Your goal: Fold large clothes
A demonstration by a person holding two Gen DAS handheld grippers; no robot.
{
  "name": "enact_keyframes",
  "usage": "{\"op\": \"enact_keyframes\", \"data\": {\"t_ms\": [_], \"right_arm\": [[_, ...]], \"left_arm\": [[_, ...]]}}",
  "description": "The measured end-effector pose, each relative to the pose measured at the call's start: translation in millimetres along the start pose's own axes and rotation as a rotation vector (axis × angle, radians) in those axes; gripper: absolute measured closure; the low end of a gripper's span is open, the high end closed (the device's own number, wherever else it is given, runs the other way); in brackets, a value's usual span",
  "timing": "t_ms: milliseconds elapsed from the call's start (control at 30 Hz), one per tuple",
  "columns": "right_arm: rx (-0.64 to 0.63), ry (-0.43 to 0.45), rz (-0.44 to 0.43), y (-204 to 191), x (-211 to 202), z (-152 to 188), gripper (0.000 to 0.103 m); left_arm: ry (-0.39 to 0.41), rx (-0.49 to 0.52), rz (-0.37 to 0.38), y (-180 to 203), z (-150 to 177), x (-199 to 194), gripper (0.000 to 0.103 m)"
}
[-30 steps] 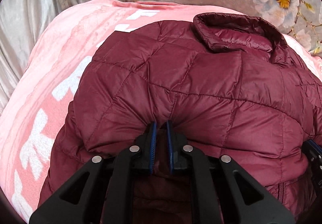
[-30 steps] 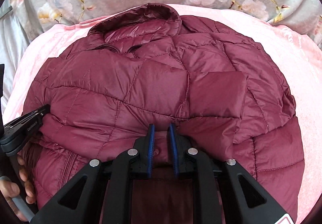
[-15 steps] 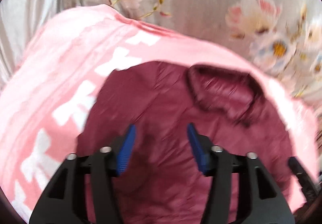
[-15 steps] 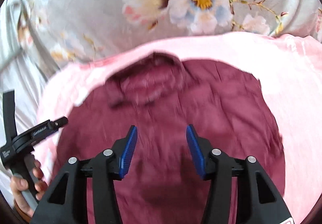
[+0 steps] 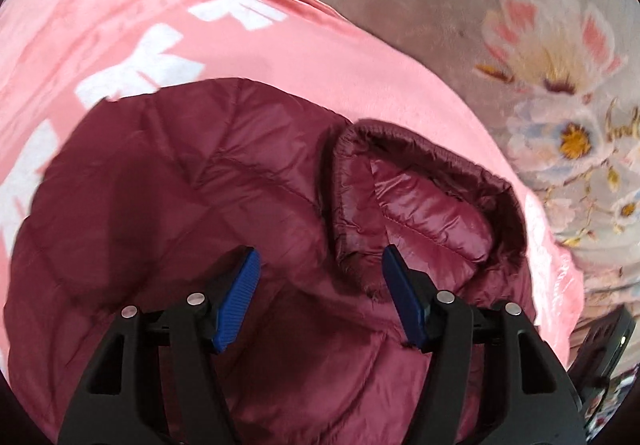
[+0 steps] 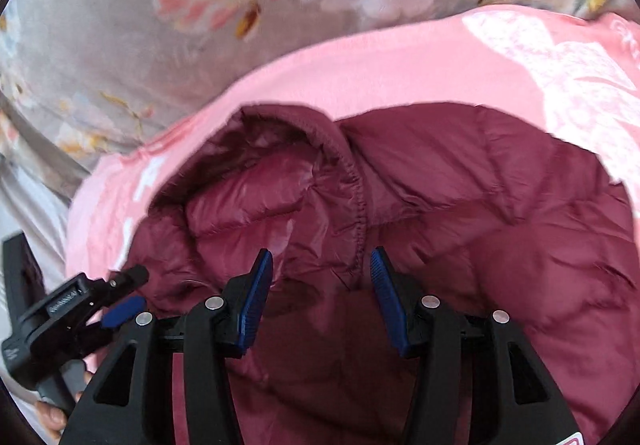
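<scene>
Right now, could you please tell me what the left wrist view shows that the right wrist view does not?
Only the left wrist view shows the large white block shapes printed on the pink blanket. Only the right wrist view shows the whole left gripper from outside, with fingertips on its handle. Both share the quilted maroon puffer jacket with its gathered hood lying on that blanket, the grey floral bedsheet beyond, and open blue-padded jaws clear of the jacket, as on the right gripper.
</scene>
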State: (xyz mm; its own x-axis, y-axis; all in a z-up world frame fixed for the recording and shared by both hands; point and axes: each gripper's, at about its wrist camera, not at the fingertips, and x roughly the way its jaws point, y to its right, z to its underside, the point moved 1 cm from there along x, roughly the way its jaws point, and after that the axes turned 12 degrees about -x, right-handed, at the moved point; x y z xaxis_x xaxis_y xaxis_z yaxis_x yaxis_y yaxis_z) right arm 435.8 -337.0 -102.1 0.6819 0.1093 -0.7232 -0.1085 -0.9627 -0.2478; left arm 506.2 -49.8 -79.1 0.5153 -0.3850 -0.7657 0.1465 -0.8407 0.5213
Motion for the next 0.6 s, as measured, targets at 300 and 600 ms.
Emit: {"op": "enact_keyframes", "data": {"t_ms": [300, 600], "right_arm": [[-0.095, 0.162, -0.114, -33, -48, -9, 0.096], [-0.055, 0.035, -0.035, -1, -18, 12, 0.096]], "left_arm": [[0.065, 0.101, 0.019, 11, 5, -10, 0.103], [0.085, 0.171, 0.005, 17, 17, -15, 0.103]]}}
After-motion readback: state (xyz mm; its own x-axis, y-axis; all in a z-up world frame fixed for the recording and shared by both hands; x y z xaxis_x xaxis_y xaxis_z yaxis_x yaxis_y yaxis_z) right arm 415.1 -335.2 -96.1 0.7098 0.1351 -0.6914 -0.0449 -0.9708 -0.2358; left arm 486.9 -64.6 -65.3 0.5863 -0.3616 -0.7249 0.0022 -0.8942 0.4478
